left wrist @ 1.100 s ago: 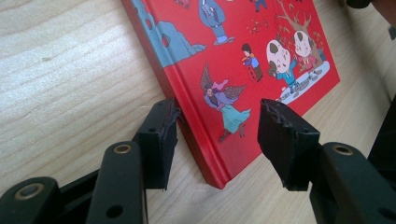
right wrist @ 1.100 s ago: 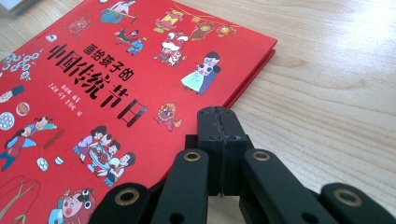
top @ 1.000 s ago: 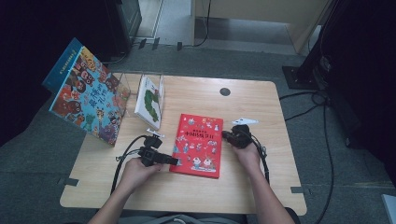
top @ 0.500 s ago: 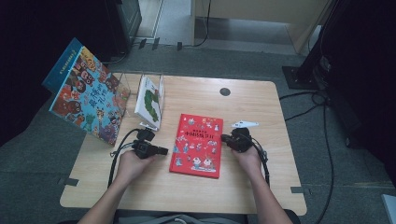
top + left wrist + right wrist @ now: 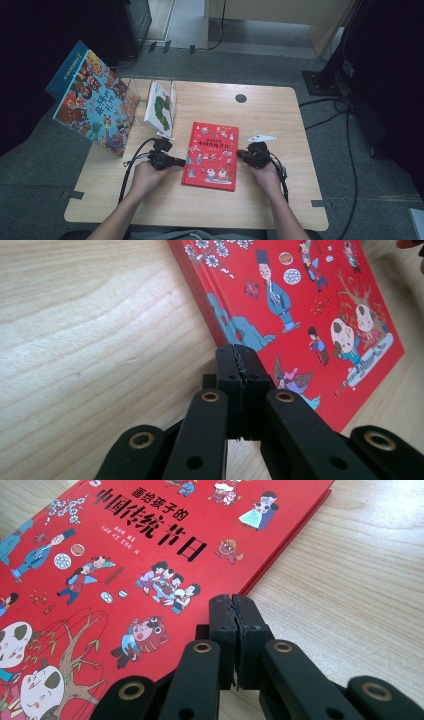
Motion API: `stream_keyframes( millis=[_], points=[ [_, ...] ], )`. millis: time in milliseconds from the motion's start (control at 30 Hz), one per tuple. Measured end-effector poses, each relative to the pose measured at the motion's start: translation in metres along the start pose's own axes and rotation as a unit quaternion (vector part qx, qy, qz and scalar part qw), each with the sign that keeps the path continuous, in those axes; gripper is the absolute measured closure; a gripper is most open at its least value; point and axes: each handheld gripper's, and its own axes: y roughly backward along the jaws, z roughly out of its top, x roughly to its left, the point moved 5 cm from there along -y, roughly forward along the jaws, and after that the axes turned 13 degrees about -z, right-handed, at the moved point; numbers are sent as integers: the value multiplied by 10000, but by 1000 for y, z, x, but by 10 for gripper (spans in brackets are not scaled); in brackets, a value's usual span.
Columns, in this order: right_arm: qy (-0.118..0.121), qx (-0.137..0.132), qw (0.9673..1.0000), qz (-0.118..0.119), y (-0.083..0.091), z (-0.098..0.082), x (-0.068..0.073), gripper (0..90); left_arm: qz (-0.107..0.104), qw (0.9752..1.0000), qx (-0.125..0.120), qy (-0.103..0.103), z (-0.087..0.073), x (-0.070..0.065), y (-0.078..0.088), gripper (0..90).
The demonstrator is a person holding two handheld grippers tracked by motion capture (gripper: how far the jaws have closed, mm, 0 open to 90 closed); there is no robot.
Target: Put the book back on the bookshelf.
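Red picture book [image 5: 211, 155] lies flat near the middle of the wooden table [image 5: 270, 115]. Left hand-held gripper [image 5: 181, 161] and right hand-held gripper [image 5: 241, 154] flank its side edges, jaws pressed together on nothing; the left has just closed.

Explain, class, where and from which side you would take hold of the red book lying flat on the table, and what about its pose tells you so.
Probably its long side edges. The red book lies flat, cover up, so its faces offer no grip. The left gripper and right gripper, both shut, already flank those edges. Open one gripper, come in level from the side, work one jaw under the edge and close on the cover's margin.
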Motion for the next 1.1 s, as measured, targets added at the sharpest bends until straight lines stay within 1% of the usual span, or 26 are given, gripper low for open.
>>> stream_keyframes(
  millis=[67, 100, 167, 267, 367, 467, 633, 700, 767, 800, 833, 867, 933, 1000, 1100],
  points=[
    [-21, -2, 10000, -14, 0, 0, -1, 887, -35, 10000, 46, -38, -1, -3, -2, 900],
    [-53, 11, 10000, -22, 0, -1, -1, 886, -2, 9999, 80, -77, -2, -5, -3, 900],
    [-53, 22, 10000, -20, 1, -1, -2, 886, -38, 9999, 109, -85, -3, -7, -4, 900],
    [-73, 33, 10000, -30, 1, -2, -3, 888, -113, 9999, 67, -67, -5, -10, -6, 900],
    [-88, 21, 10000, -38, 1, -2, -4, 888, -79, 9999, -1, -79, -7, -12, -6, 900],
    [-98, 7, 9999, -24, 2, -1, -4, 884, -128, 9999, -45, -5, -7, -12, -6, 900],
    [-147, 10, 9999, -48, 2, -1, -5, 884, -226, 9997, 18, 0, -8, -16, -10, 900],
    [-151, 17, 9999, -56, 2, -2, -7, 885, -214, 9998, 45, -31, -8, -18, -11, 900],
    [-166, 44, 9998, -48, 2, -3, -7, 884, -176, 9998, 64, -37, -7, -16, -11, 900],
    [-164, 49, 9998, -58, 2, -3, -7, 878, -144, 9999, 52, 9, -6, -13, -11, 900],
    [-157, 50, 9998, -75, 2, -3, -7, 871, -160, 9998, 78, 21, -4, -11, -10, 900],
    [-172, 51, 9998, -62, 3, -3, -7, 861, -84, 9999, 62, -1, -3, -10, -9, 900],
    [-203, -10, 9998, -17, 4, -2, -8, 855, -90, 10000, 43, -4, 1, -9, -7, 900],
    [-215, -22, 9998, -9, 6, -1, -8, 855, -53, 10000, 0, -15, 5, -6, -6, 900],
    [-246, -6, 9997, -10, 7, -1, -7, 844, 11, 10000, -42, 43, 12, 0, -7, 900]
  ],
)
